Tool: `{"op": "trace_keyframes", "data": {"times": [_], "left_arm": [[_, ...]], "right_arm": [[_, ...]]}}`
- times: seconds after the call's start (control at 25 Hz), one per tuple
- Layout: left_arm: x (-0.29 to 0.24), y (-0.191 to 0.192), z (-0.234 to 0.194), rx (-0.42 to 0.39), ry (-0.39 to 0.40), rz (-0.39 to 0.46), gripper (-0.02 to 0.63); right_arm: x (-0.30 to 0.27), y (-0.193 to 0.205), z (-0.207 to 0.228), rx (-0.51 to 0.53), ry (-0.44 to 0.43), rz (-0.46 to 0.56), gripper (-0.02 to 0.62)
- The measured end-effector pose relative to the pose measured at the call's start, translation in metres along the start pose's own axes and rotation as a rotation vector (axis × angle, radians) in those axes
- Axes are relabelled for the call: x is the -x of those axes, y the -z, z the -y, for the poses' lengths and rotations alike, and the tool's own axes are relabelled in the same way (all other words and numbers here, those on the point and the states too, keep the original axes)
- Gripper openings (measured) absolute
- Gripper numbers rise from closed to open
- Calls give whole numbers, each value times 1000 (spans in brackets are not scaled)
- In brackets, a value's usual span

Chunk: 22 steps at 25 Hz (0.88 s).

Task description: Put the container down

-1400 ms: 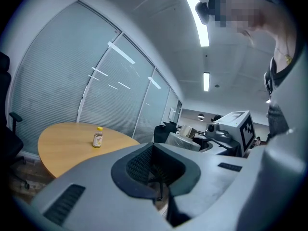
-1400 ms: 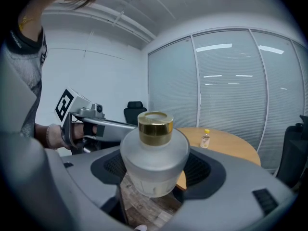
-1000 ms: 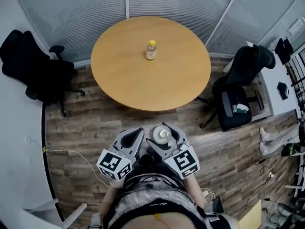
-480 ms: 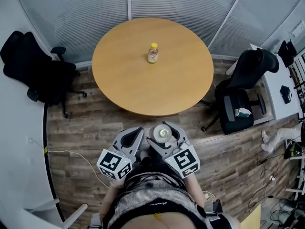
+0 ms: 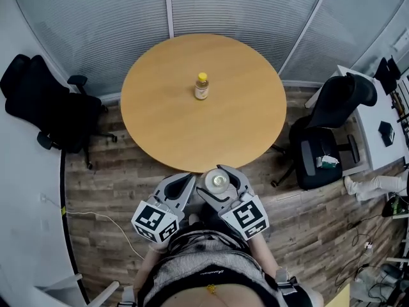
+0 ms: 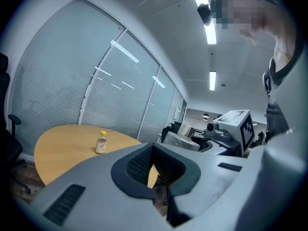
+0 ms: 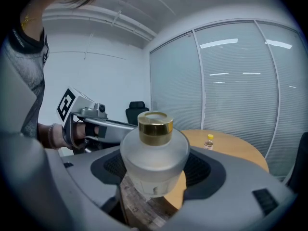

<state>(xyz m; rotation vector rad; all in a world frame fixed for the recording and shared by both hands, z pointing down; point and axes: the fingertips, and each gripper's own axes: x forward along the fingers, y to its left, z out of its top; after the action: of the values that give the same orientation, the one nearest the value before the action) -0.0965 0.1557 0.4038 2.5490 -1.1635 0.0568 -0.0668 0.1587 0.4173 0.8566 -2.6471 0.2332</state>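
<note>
Right gripper (image 5: pixel 220 176) was clamped on the frosted container (image 7: pixel 154 153); left gripper (image 5: pixel 184 181) jaws were together, empty. Best set down upright inside the table (image 5: pixel 160 133) near edge, well apart from the bottle (image 5: pixel 202 86).

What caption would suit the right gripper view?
The right tool holds a frosted, gold-capped container; a round wooden table with a small bottle stands ahead.

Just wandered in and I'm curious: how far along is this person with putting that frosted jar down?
Done: the jar is gripped between the jaws of the right gripper. In hand: it hangs over the wooden floor, right by the near edge of the round table. Left: reach over the table, set it down, let go. The left gripper holds nothing.
</note>
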Motion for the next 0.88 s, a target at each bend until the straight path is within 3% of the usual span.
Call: {"op": "trace_keyframes", "data": {"times": [0.88], "left_arm": [[-78,-23,-26,14,-108,6,2]], "right_arm": [[-27,-14,87,3,-109,5,348]]}}
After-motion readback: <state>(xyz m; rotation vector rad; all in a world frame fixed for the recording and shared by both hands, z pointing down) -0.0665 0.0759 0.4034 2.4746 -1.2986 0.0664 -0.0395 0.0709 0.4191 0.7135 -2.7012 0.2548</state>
